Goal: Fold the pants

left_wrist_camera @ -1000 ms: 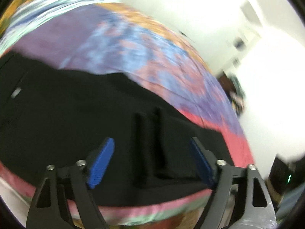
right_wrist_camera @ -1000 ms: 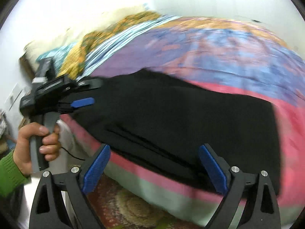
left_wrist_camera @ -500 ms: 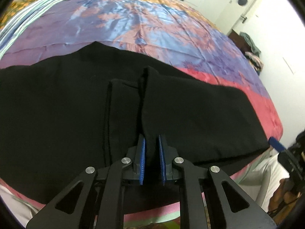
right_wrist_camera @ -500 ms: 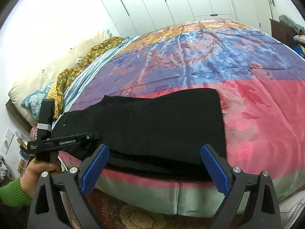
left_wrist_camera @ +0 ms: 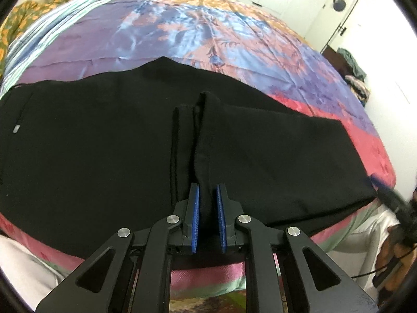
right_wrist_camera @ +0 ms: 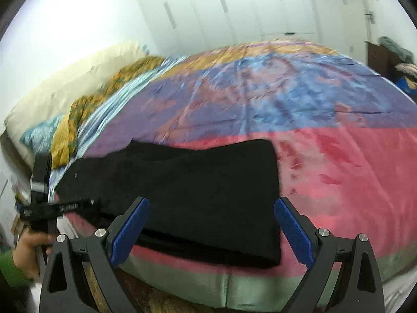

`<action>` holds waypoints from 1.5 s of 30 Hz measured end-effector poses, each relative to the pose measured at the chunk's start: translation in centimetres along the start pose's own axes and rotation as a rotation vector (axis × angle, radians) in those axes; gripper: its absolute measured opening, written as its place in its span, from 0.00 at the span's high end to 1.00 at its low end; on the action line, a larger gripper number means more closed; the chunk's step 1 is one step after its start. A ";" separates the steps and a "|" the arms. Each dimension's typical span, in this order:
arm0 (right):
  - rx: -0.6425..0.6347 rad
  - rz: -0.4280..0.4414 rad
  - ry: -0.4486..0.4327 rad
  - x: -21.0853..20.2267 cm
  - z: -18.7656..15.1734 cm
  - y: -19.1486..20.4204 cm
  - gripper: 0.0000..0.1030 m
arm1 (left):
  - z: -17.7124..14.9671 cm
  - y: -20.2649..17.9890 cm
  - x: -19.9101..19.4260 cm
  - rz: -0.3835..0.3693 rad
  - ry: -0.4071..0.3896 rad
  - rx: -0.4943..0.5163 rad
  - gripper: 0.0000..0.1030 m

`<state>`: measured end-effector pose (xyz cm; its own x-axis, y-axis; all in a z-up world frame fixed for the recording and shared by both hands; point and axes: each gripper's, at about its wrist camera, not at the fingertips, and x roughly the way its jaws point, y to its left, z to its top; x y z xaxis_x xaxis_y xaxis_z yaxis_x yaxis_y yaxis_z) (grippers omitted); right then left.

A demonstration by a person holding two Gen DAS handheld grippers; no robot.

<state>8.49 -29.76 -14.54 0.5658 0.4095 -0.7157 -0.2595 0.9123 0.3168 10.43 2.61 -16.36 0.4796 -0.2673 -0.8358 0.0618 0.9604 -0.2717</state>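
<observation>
We see black trousers (left_wrist_camera: 104, 143) lying flat along the near edge of a bed, on a satin bedspread (left_wrist_camera: 208, 34) printed in purple, blue, orange and pink. The trousers appear already doubled leg over leg, with the waist end, marked by a small silver button (left_wrist_camera: 16, 129), to the left and the hems to the right.

Our left tongs (left_wrist_camera: 208, 208) sit low at the near edge of the cloth, roughly midway along its length. Their blue pads (left_wrist_camera: 195, 216) are drawn nearly together, pinching a raised ridge of black fabric that runs away from us as a narrow pleat. We judge this pinch marks the line where the trousers will be folded across, and gives a firm hold for lifting one half over the other.

Our right tongs (right_wrist_camera: 211, 232) hover wide apart above the bed's edge, holding nothing. They face the hem end of the trousers (right_wrist_camera: 195, 195), whose square corner lies between the pads in the view. We judge they are lining up to take that end. The picture is blurred, so fine detail is lost.

In the right view we also see the left tongs (right_wrist_camera: 78, 204) at the far left, held by a hand (right_wrist_camera: 31, 250) in a green sleeve. Pale pillows (right_wrist_camera: 65, 91) lie at the head of the bed.
</observation>
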 end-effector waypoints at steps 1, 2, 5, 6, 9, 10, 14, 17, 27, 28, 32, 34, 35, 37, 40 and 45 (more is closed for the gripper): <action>0.019 0.018 0.058 1.2 -0.4 -0.3 0.02 | -0.1 0.1 0.0 -0.008 0.002 -0.003 0.88; 0.044 0.007 0.131 2.6 -1.0 -0.8 0.02 | 0.0 0.2 0.0 -0.015 0.002 -0.008 0.88; 0.017 -0.008 0.111 1.7 -0.4 -0.2 0.02 | -0.1 0.5 -0.3 -0.023 0.001 -0.012 0.88; 0.036 0.013 0.099 1.0 0.4 -0.2 0.02 | -0.1 0.5 -0.2 -0.023 0.001 -0.013 0.88; 0.079 0.079 0.041 -0.5 3.3 -0.5 0.02 | 0.0 0.3 -0.1 -0.018 0.002 -0.008 0.88; 0.079 0.090 0.042 -0.4 4.8 -0.8 0.02 | 0.0 0.3 -0.1 -0.016 0.002 -0.005 0.88; 0.122 0.112 0.138 3.0 8.4 -2.5 0.02 | -0.1 0.3 -0.1 -0.017 0.001 0.002 0.87; 0.197 0.011 0.308 8.1 8.0 -5.8 0.02 | -0.1 0.4 0.0 -0.028 0.004 -0.001 0.85; 0.121 0.034 0.138 1.1 7.3 -2.8 0.02 | -0.2 0.2 0.1 -0.025 0.008 -0.001 0.85; 0.099 0.049 0.121 0.4 6.7 -2.1 0.02 | -0.2 0.2 0.2 -0.024 0.007 -0.001 0.85; 0.058 0.059 0.206 2.4 2.5 -0.9 0.02 | -0.2 0.1 0.2 -0.021 0.007 0.004 0.85; 0.078 0.028 0.244 4.3 0.1 -1.3 0.02 | -0.3 0.0 0.3 -0.017 0.006 0.010 0.85; 0.053 0.014 0.201 4.1 -0.3 -1.1 0.01 | -0.3 -0.1 0.3 -0.013 0.005 0.015 0.85; 0.012 -0.022 0.177 4.1 -0.7 -0.3 0.00 | -0.3 -0.1 0.3 -0.010 0.005 0.017 0.85; 0.004 -0.033 0.170 3.9 -1.0 -0.1 0.00 | -0.3 -0.1 0.3 -0.010 0.005 0.015 0.85; 0.001 -0.017 0.143 3.9 -1.3 -0.2 0.00 | -0.3 -0.3 0.3 -0.004 0.005 0.022 0.85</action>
<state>9.76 -28.33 -18.18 0.4530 0.3889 -0.8022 -0.2503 0.9191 0.3042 10.27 2.23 -16.73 0.4747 -0.2719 -0.8371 0.0829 0.9607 -0.2650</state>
